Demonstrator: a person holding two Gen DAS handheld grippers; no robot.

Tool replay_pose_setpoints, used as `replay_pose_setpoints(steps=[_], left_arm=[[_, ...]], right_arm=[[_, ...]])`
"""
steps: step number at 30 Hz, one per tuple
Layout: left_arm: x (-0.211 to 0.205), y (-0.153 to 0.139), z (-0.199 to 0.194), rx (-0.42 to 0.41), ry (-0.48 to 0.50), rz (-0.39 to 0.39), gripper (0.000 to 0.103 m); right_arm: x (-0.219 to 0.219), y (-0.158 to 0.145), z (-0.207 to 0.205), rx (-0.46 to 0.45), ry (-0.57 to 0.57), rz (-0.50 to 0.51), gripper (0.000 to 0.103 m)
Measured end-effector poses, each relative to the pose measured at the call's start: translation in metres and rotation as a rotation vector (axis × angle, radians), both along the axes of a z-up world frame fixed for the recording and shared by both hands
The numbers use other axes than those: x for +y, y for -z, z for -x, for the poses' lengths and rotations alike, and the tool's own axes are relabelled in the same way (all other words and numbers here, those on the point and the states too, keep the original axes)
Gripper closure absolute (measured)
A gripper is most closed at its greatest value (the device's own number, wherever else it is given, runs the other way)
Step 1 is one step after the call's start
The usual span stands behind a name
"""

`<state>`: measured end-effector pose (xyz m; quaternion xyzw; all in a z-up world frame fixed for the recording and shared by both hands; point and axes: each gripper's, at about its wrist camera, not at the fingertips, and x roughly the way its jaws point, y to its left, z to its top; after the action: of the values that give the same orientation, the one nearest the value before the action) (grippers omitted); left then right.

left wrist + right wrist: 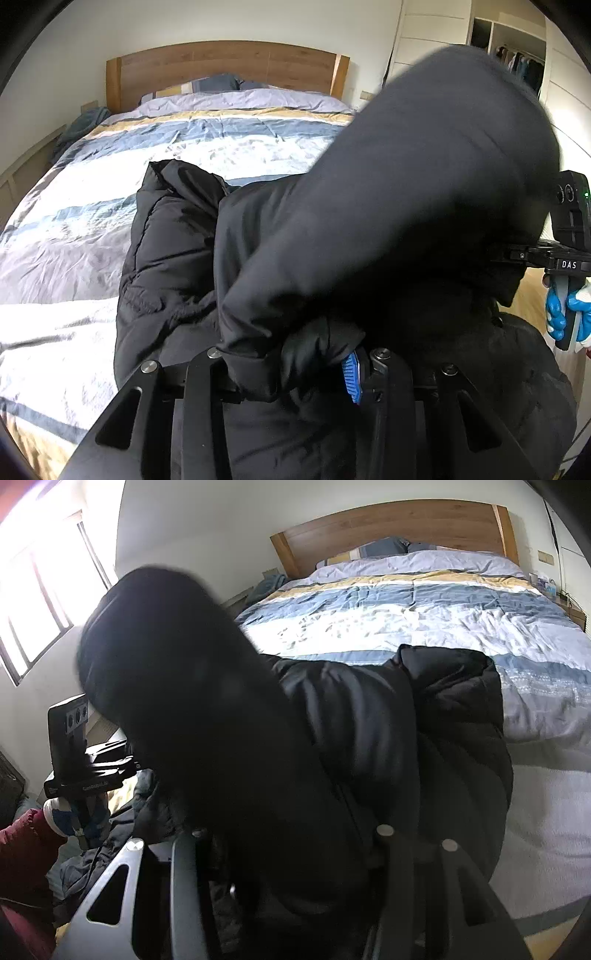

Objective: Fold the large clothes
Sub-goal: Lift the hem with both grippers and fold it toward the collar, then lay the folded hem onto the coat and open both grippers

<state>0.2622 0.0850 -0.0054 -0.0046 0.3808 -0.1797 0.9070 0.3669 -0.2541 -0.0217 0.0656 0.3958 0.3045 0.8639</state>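
Black puffer jacket (166, 266) heaped across the lower centre of both views, lying on a striped duvet (74, 229) in blue, white, yellow and lilac; quilted body toward the left of the left wrist view, and toward the right of centre in the right wrist view (454, 716). Sleeve (424, 177) lifted off the heap, slanting from lower centre to upper right of the left view, blurred; same sleeve (177, 657) rising toward upper left in the right view, also blurred. Left gripper (291, 373) at bottom centre of its own view, fingers drawn in on a bunched fold of the jacket, blue pad (351, 376) of one finger pressed against the cloth. Same gripper seen from outside at the left edge of the right view (107, 764), its tips lost in dark fabric. Right gripper (291, 853) at bottom centre of its view, jacket cloth filling the gap between the fingers; how far closed, cannot tell, tips hidden. Right gripper also at the right edge of the left view (517, 254), held by a blue-gloved hand (561, 314). Wooden headboard (229, 66) at top centre, pillows (218, 83) just below it. Window (40, 590) at upper left of the right view. Open wardrobe (517, 59) with hanging clothes at upper right of the left view.
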Motion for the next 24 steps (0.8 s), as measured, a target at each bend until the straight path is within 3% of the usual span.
replay_pose_setpoints(steps=[7, 14, 19, 24], left_arm=[[0.002, 0.008, 0.024, 0.025, -0.006, -0.055, 0.047], [0.011, 0.012, 0.058, 0.069, 0.002, -0.054, 0.042], [0.02, -0.013, 0.087, 0.039, 0.003, -0.052, 0.03], [0.03, -0.053, 0.083, -0.013, -0.019, -0.004, 0.019]], right_arm=[[-0.009, 0.01, 0.026, 0.017, 0.027, 0.036, 0.057], [-0.013, 0.003, 0.049, 0.021, 0.039, 0.074, 0.056], [-0.023, -0.01, 0.069, 0.017, 0.039, 0.115, 0.055], [-0.032, -0.04, 0.081, -0.032, 0.047, 0.106, 0.054]])
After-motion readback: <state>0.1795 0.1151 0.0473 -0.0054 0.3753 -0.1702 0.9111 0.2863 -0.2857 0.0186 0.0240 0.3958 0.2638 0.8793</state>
